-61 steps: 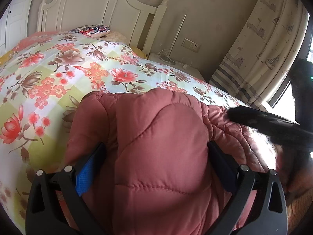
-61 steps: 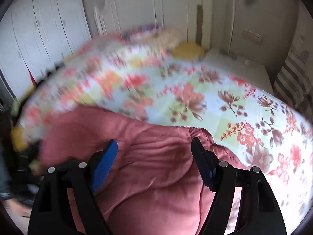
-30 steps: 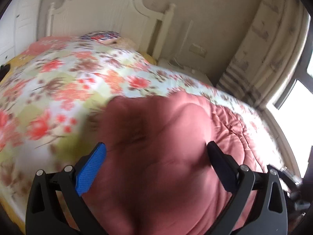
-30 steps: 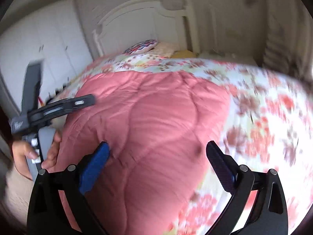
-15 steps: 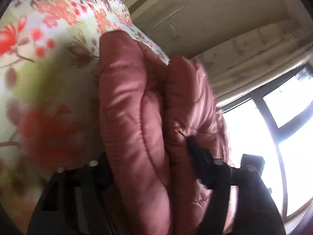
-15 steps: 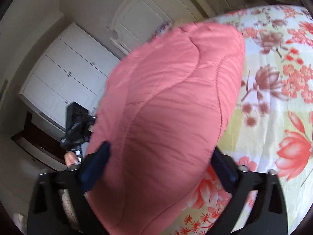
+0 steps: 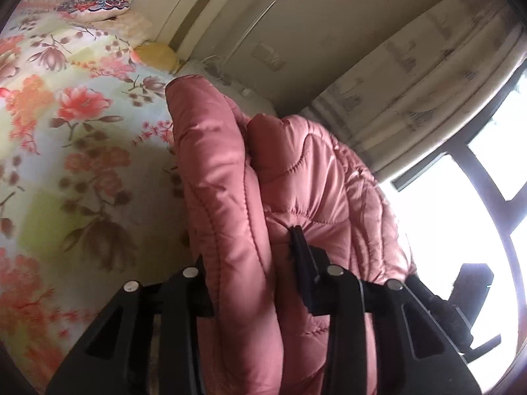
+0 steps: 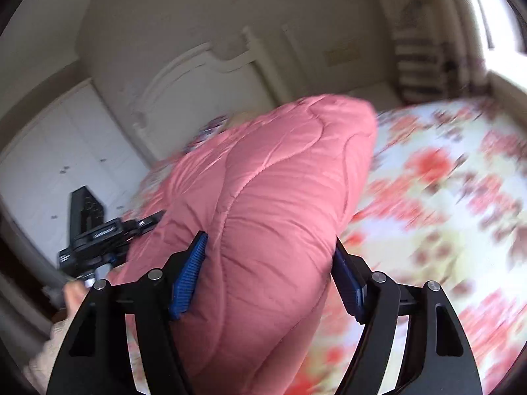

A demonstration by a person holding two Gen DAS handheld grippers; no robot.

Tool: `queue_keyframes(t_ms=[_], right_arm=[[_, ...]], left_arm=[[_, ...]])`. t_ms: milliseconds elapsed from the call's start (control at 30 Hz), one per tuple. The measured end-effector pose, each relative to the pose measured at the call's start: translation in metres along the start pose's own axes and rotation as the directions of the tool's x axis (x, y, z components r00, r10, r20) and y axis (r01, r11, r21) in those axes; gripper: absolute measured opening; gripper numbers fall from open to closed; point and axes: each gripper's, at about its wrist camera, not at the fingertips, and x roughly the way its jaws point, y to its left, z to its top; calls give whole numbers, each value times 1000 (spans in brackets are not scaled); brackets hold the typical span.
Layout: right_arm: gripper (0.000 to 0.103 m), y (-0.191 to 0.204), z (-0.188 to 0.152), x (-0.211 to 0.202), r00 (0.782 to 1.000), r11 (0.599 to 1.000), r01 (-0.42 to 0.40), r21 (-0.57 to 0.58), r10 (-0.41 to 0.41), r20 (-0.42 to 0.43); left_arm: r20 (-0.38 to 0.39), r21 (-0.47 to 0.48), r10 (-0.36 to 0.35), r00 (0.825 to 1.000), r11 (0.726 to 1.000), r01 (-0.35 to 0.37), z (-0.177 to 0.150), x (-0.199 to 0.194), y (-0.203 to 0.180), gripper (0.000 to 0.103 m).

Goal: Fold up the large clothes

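Observation:
A pink quilted jacket [image 7: 230,197] is bunched up over a bed with a floral cover [image 7: 66,164]. In the left wrist view my left gripper [image 7: 250,263] has a thick fold of it between its closing jaws. The right finger [image 7: 301,256] digs into the padding and the left finger is mostly hidden behind the fold. In the right wrist view my right gripper [image 8: 270,276] straddles another broad bulge of the jacket [image 8: 270,197]. Its jaws are closing too, with both blue pads [image 8: 189,276] against the fabric. The left gripper's body [image 8: 98,233] shows at the left, held by a hand [image 8: 72,293].
A white headboard [image 8: 197,79] and pillows [image 7: 95,5] stand at the far end of the bed. White wardrobe doors [image 8: 49,164] line the left wall. Curtains [image 7: 411,82] and a bright window [image 7: 461,197] are on the right. The right wrist view is blurred by motion.
Both grippers stood wide over the flat jacket and have since closed on folds of it. The jacket is now lifted and bunched, and both views have swung sideways.

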Motion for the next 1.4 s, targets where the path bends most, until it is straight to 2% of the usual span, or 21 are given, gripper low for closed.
queue_keyframes(t_ms=[67, 167, 200, 267, 367, 400, 467, 500, 567, 600, 667, 733, 833, 900, 1033, 1067, 1133, 1200, 1233, 1267, 1400], right_arm=[[70, -10, 3, 13, 994, 994, 105, -25, -106, -35], [72, -4, 5, 14, 988, 987, 155, -43, -156, -20], [74, -1, 2, 8, 979, 979, 200, -47, -201, -21], [75, 26, 1, -9, 958, 956, 285, -76, -282, 44], [86, 68, -16, -27, 955, 940, 276, -201, -245, 165], [86, 81, -20, -18, 960, 930, 267, -254, -232, 157], [86, 102, -31, 2, 960, 891, 282, -356, -262, 102], [87, 110, -43, 25, 945, 851, 315, -421, -324, 51], [89, 117, -63, 49, 905, 779, 400, -484, -420, 71], [89, 121, -68, 55, 895, 765, 423, -486, -436, 92], [89, 126, -70, 58, 882, 753, 448, -482, -460, 101], [89, 128, -67, 63, 879, 753, 451, -479, -466, 95], [89, 123, -64, 67, 888, 772, 438, -460, -450, 91], [90, 119, -62, 66, 895, 784, 428, -450, -435, 94], [94, 127, -59, 68, 908, 811, 400, -426, -413, 67], [94, 129, -58, 68, 910, 814, 396, -425, -410, 65], [94, 127, -54, 55, 930, 845, 354, -401, -364, 54], [93, 121, -49, 27, 955, 889, 290, -354, -290, 52], [93, 120, -48, 12, 963, 902, 269, -337, -263, 66], [93, 120, -47, -4, 966, 909, 260, -325, -244, 90], [97, 117, -52, -79, 955, 911, 271, -310, -214, 206]], left_arm=[[3, 12, 51, 999, 999, -52, -2, 15, -4, 47], [19, 48, 115, 993, 992, -116, -4, 20, -8, 51], [16, 55, 120, 993, 991, -120, -4, 19, -9, 51], [10, 65, 126, 992, 990, -126, -8, 15, -7, 54], [14, 79, 140, 990, 987, -141, -4, 15, -9, 58], [17, 86, 146, 989, 985, -147, -4, 15, -9, 59], [20, 99, 160, 987, 982, -161, -4, 13, -11, 59], [22, 104, 168, 986, 980, -169, -4, 14, -12, 62], [32, 123, 216, 976, 968, -218, -2, 13, -11, 67], [37, 135, 231, 972, 963, -234, -1, 15, -10, 70], [52, 174, 262, 964, 948, -267, 1, 17, -9, 75], [53, 182, 273, 961, 943, -278, 4, 17, -8, 76], [57, 176, 279, 959, 942, -285, 8, 15, -7, 77], [84, 195, 317, 945, 924, -327, 7, 15, -7, 89], [110, 178, 360, 926, 910, -375, 8, 4, -7, 92], [130, 175, 381, 915, 900, -400, 8, -4, -10, 92], [215, 200, 418, 883, 866, -459, 4, -36, -25, 92], [322, 240, 425, 846, 828, -507, -4, -71, -40, 101], [370, 252, 422, 828, 813, -526, -9, -88, -47, 101], [444, 265, 404, 800, 794, -548, -18, -115, -58, 101], [578, 278, 356, 734, 760, -587, -49, -183, -88, 101]])
